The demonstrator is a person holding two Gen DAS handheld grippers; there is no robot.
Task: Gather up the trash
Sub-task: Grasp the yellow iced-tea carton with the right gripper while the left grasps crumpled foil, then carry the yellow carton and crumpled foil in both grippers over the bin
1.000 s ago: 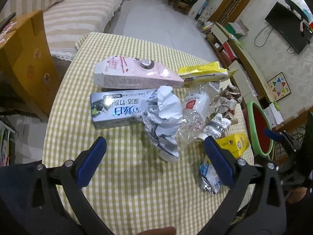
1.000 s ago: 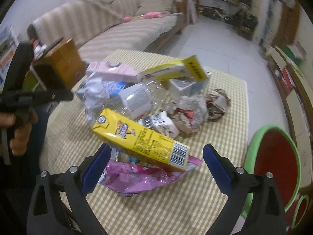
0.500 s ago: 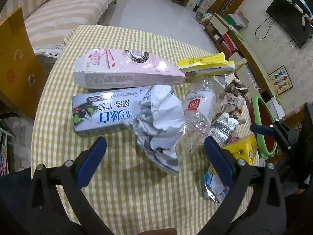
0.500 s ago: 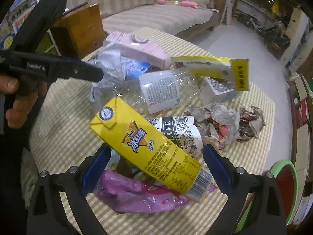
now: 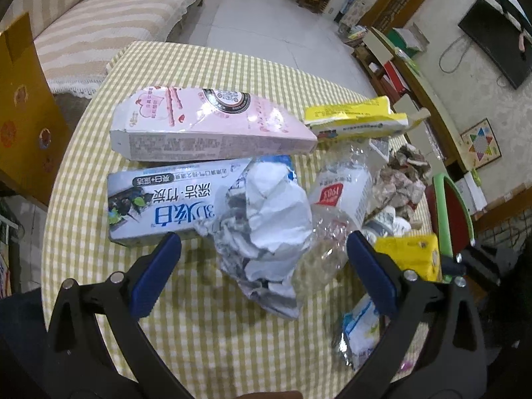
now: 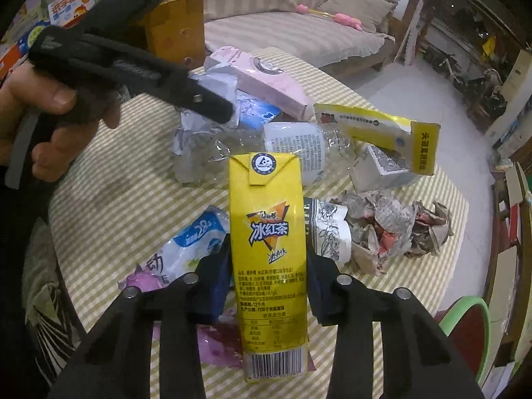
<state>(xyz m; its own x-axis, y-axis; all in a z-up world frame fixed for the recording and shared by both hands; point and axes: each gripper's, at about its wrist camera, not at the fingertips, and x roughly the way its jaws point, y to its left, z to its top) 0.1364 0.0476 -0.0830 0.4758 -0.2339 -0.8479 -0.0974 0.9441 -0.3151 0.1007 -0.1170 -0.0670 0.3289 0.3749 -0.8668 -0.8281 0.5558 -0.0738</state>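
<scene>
Right wrist | right gripper clamps yellow tea carton | left gripper wide

Crumpled paper lies between toothpaste box and bottle.

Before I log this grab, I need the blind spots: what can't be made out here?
- Right wrist view: whether the carton is lifted; the right gripper and carton hide its underside.
- Same view: the purple wrapper's print, covered by carton and fingers.
- Left wrist view: the bin's inside, cut by the left gripper frame.
- Both views: the bottle's cap end, under trash.
</scene>
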